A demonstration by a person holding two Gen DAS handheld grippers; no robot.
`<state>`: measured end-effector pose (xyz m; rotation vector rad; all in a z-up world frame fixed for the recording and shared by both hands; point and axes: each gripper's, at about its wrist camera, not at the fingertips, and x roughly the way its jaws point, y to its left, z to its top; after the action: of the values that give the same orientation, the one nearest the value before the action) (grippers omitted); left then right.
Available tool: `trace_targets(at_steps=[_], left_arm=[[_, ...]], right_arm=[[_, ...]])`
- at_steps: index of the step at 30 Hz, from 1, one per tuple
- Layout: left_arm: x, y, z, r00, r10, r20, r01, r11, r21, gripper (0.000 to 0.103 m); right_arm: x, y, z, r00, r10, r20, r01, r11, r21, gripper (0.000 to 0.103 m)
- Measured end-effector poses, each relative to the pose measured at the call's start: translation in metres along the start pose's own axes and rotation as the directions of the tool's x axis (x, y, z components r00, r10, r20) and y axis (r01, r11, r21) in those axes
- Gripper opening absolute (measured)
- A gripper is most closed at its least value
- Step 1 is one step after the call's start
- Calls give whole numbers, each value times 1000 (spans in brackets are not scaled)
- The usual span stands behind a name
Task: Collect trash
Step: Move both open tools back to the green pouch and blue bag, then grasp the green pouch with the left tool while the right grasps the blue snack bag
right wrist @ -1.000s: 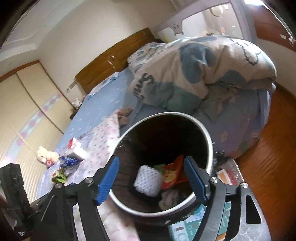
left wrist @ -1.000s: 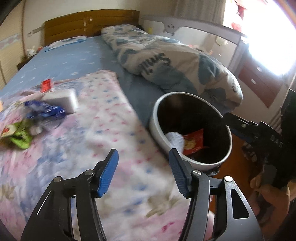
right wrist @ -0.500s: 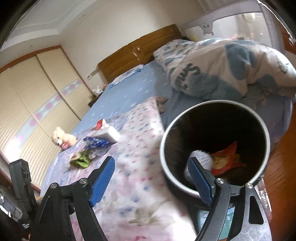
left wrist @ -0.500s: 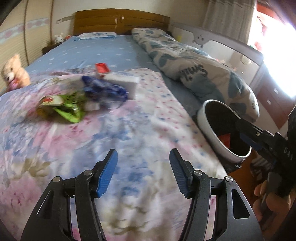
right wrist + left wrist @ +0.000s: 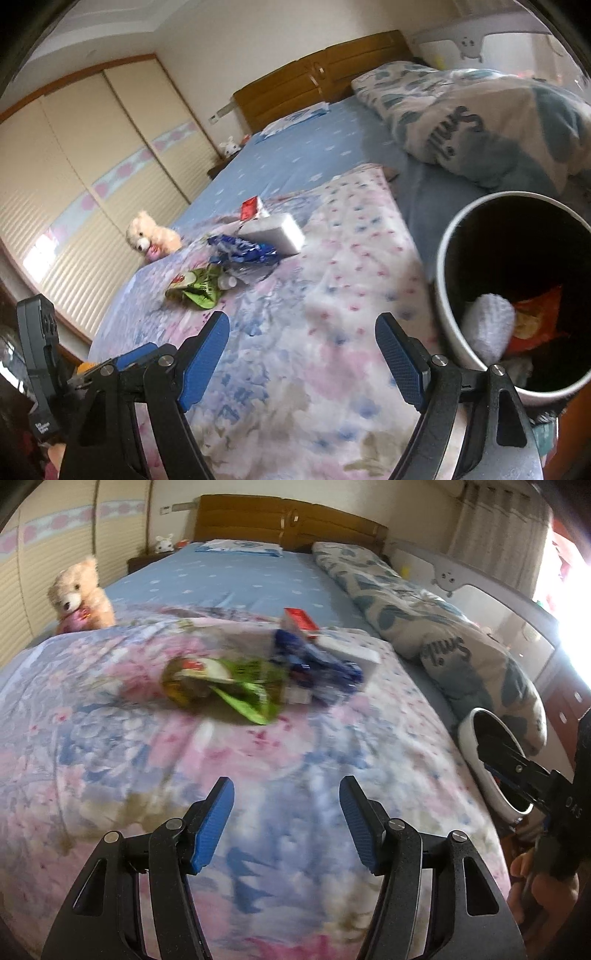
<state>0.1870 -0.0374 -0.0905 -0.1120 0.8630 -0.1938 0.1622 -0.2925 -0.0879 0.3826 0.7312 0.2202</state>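
Both fingers gape, empty, above blanket.

Your bed carried a floral blanket nearest you; on it lay a green wrapper, blue wrapper and white box, teddy bear far left.

Ahead of my left gripper, with its blue pads on black arms, I see a quilt in pink, blue and white florals. Beyond it lie a green wrapper, a dark blue wrapper, a white box and a red-and-white carton. Right of my right gripper, the white bin is black inside, holding something red. The bear is cream.
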Motion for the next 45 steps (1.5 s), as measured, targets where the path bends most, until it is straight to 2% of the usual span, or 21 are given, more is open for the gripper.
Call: trace_targets(at_steps=[11,21,29,32,33,34,35,36,37,38,45], left_arm=[[17,43,22,999,43,-1,-43,997,-68,62],[46,54,45,1000,-1,-30,-2,993,-119,62],[72,54,59,998,-21,-57,14,991,-132,62],[80,58,60,997,-38,-64,28,989,-148,52],[82,58,61,997,-45,-67,35,988,-151,43],[85,58,61,996,-56,-73,45,987,-151,31],[88,57,60,994,-70,-82,57,987,-151,25],[90,57,60,993,-83,-87,69,986,-153,13],[92,56,60,991,-100,-89,85,984,-155,9],[91,56,60,991,-103,-82,90,984,-154,8],[73,55,57,994,-109,-29,105,986,-128,1]], right_arm=[[42,12,16,999,7,-33,-8,999,-33,83],[77,19,27,995,66,-68,-68,997,-24,82],[112,27,36,986,131,-102,-134,991,-22,70],[126,30,40,983,140,-116,-144,989,-23,65],[130,31,41,982,142,-122,-146,989,-23,64],[134,32,42,981,145,-126,-149,989,-22,59],[137,33,42,980,148,-130,-152,988,-22,54],[140,34,42,980,147,-135,-151,988,-23,50],[143,35,42,979,146,-139,-151,988,-25,42],[146,36,42,979,149,-142,-154,988,-28,29],[134,38,36,981,145,-130,-151,988,-40,19]])
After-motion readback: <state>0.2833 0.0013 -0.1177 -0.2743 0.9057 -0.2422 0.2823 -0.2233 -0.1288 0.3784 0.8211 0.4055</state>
